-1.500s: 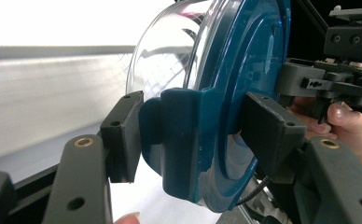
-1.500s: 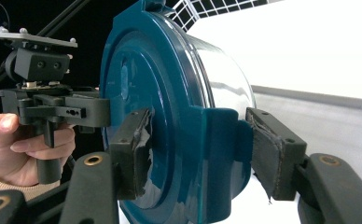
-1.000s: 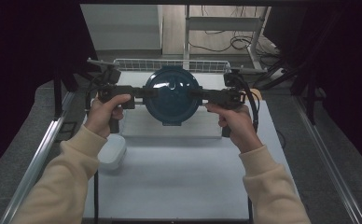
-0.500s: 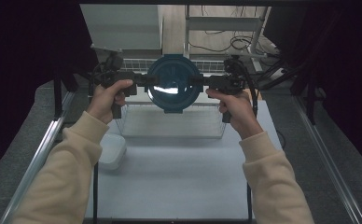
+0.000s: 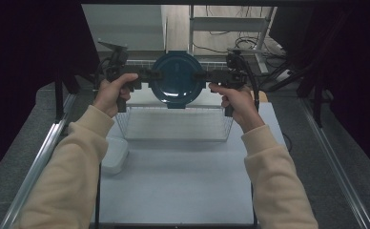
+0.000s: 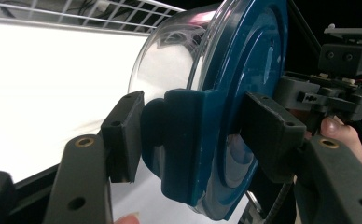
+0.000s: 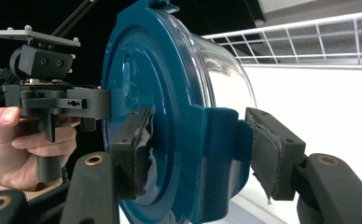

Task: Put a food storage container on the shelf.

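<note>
Since the earlier frame you have tipped the container [image 5: 177,79] up and carried it back over the wire basket [image 5: 174,125]. Your left tool [image 6: 188,135] and right tool [image 7: 198,154] each clamp a side latch. Its teal lid faces you, clear bowl behind.

Glossy plastic, thin wire and matt black pads

The container's blue lid [image 7: 156,93] looks like smooth, glossy plastic, its bowl [image 6: 170,60] clear and shiny. The right gripper [image 7: 195,154] has matt black jaws with a worn, frayed rubbery facing; the left gripper [image 6: 188,135] is smooth and matt. The basket [image 5: 173,125] is thin white-coated wire, the table [image 5: 173,186] matt pale, the sleeves [image 5: 68,176] soft cream cloth.
</note>
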